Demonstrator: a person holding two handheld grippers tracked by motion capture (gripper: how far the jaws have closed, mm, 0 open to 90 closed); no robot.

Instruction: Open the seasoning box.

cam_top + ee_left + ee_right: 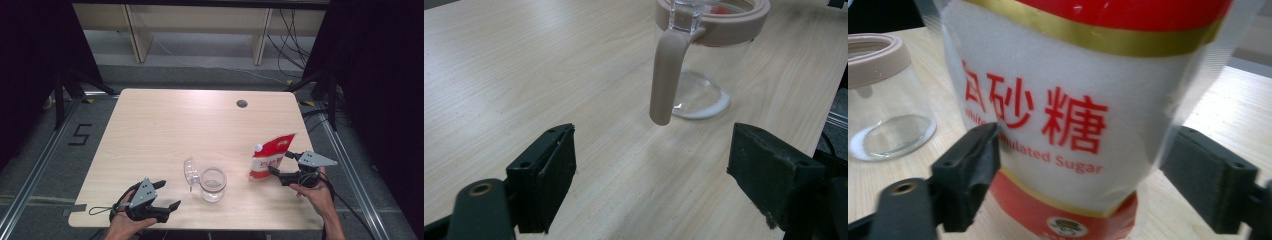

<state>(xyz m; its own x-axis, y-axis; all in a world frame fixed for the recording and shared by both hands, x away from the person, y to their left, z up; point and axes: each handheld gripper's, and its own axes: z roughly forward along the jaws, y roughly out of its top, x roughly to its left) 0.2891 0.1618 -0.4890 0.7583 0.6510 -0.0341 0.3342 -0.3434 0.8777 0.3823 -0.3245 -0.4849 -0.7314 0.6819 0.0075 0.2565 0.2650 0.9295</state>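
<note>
Left gripper (170,196) sits low at the near left of the table (150,125), jaws wide apart, nothing between them. In the left gripper view it faces the glass jar (704,75) and its beige handle (666,75), which hangs down toward the camera, clear of both jaws.

Right gripper (281,164) is at the near right. Jaws apart, straddling the lower part of the sugar pouch (1073,115); whether the pads touch the film I can't tell, but it doesn't look clamped.

Jar (213,184) stands upright near the front centre, mouth open upward, clear flip lid (190,171) swung open to its left. A little white residue rings the base.

Sugar pouch (270,157) stands to the right of the jar, well apart from it. Long axis near vertical, top leaning right, white cap (258,147) at upper left toward the jar.

Risks, my guess:
- pouch is soft and rounded, so a low pinch may let it buckle or slip sideways when lifted
- nudging the leaning pouch before closing could topple it
- left jaws closing off-centre on the handle could spin or drag the light jar
</note>
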